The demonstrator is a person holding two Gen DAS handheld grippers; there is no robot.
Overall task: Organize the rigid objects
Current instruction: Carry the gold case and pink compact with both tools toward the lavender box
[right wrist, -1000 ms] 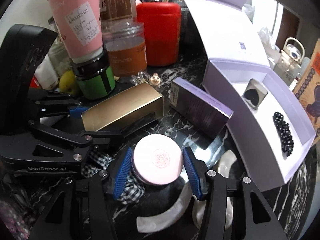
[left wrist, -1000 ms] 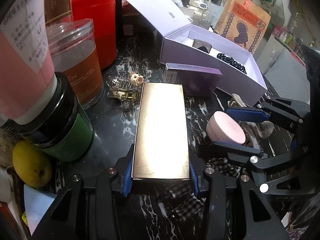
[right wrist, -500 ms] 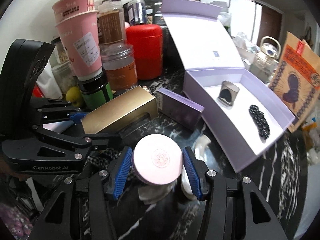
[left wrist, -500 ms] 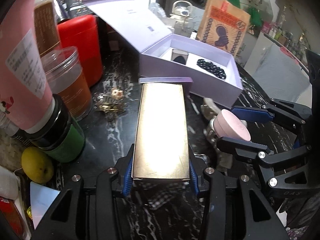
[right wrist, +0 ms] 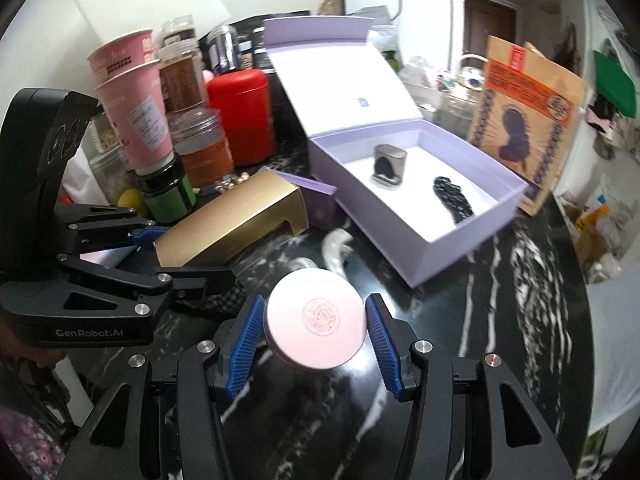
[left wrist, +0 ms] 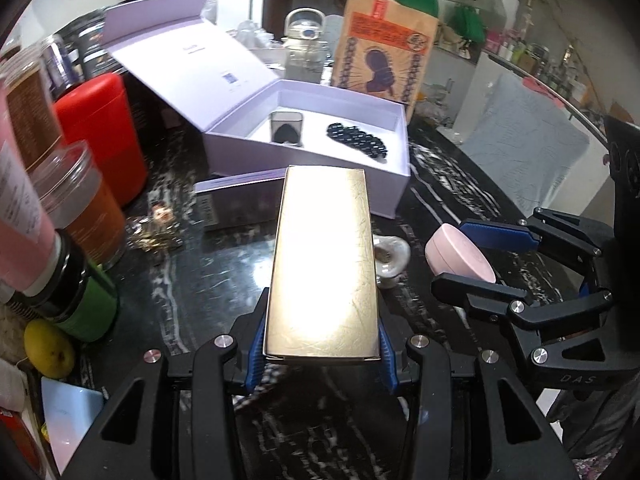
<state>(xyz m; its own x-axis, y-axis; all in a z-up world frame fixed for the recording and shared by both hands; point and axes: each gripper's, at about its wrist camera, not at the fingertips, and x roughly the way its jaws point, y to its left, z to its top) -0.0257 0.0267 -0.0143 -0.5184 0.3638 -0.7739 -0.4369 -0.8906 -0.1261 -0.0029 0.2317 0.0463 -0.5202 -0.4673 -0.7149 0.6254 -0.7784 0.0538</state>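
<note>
Gold-foil box (left wrist: 324, 256) sits clamped by its near end between the left gripper (left wrist: 322, 346) jaws, its long axis running straight out ahead of them toward the open lilac gift box (left wrist: 320, 148). Between the right gripper (right wrist: 316, 330) jaws a round pink compact (right wrist: 316, 320) is pinched at its rim, flat lid facing up toward the camera.

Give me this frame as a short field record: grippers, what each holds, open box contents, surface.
left gripper: shut on gold box, held off the surface
right gripper: shut on pink compact
lilac box: lid open, holds a small case and black beads
purple carton: lying in front of the lilac box
surface: black marbled counter
left edge: red tin, jars, pink cups
</note>
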